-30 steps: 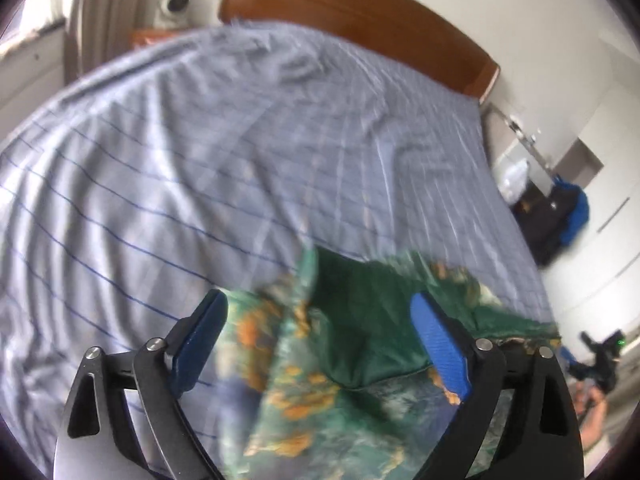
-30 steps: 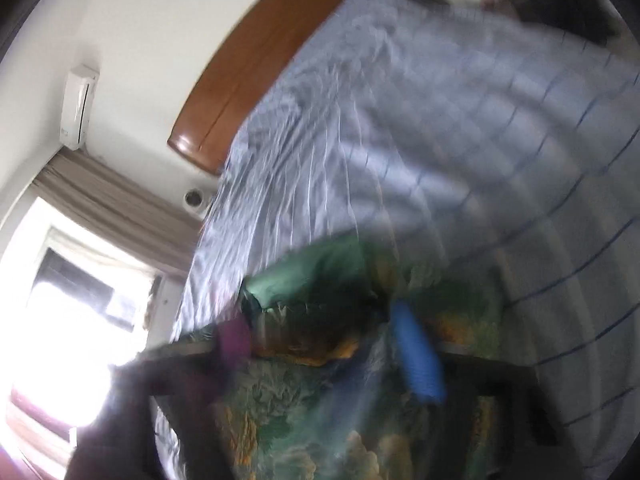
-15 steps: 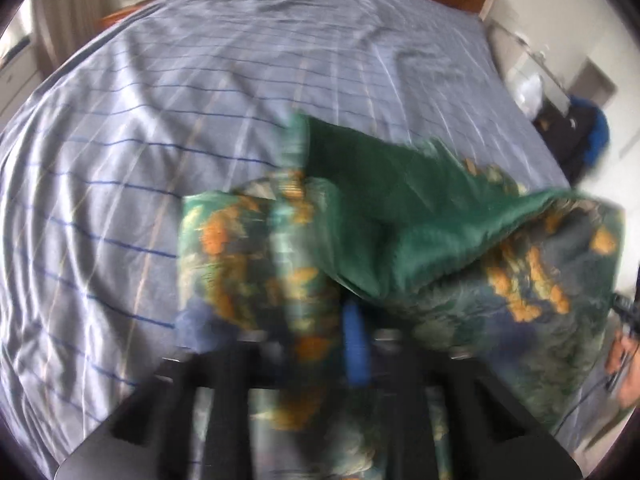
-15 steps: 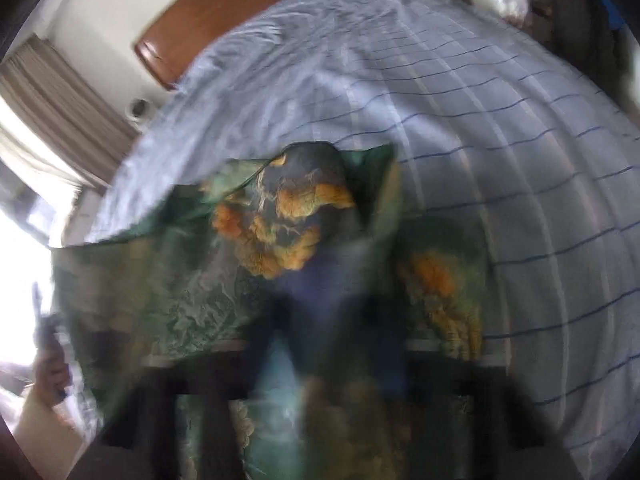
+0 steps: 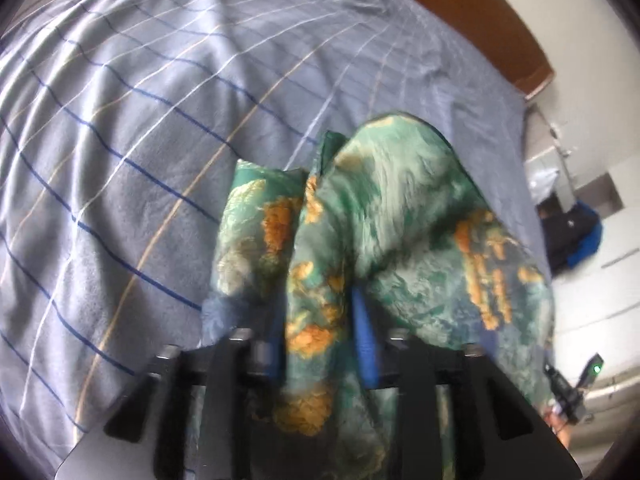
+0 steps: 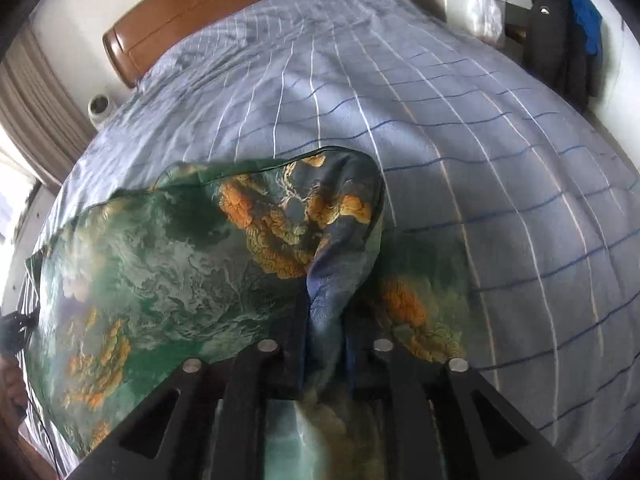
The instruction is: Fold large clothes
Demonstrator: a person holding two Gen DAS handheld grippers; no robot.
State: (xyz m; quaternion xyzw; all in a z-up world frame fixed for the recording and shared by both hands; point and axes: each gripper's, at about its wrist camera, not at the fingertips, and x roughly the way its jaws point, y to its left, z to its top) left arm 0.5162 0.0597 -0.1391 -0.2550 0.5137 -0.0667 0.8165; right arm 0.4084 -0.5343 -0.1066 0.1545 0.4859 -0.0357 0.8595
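At the bottom of the left wrist view, the left black two-finger gripper with blue pads [image 5: 322, 344] is clamped on a bunched fold of the green satin garment printed with orange and pale cloud-like patches [image 5: 384, 216]. The cloth fills the gap between its fingers and spills over them, hiding the left pad almost wholly. From there the garment rises up the middle of the frame and drapes toward the lower right, its long axis running from the jaws to the upper centre.

In the right wrist view, the right black two-finger gripper [image 6: 324, 344] is likewise closed on a twisted blue-grey pleat of the same garment [image 6: 168, 280], which spreads wide toward the left edge of the frame, long axis roughly left to right.

Beyond the garment in both views lies the lilac-grey bedspread crossed by blue, white and tan lines [image 6: 460, 120]. Farther up is the curved brown wooden headboard [image 6: 224, 4]. A dark jacket with a blue lining [image 6: 564, 28] hangs at upper right, and beige curtains [image 6: 36, 96] at the left edge.
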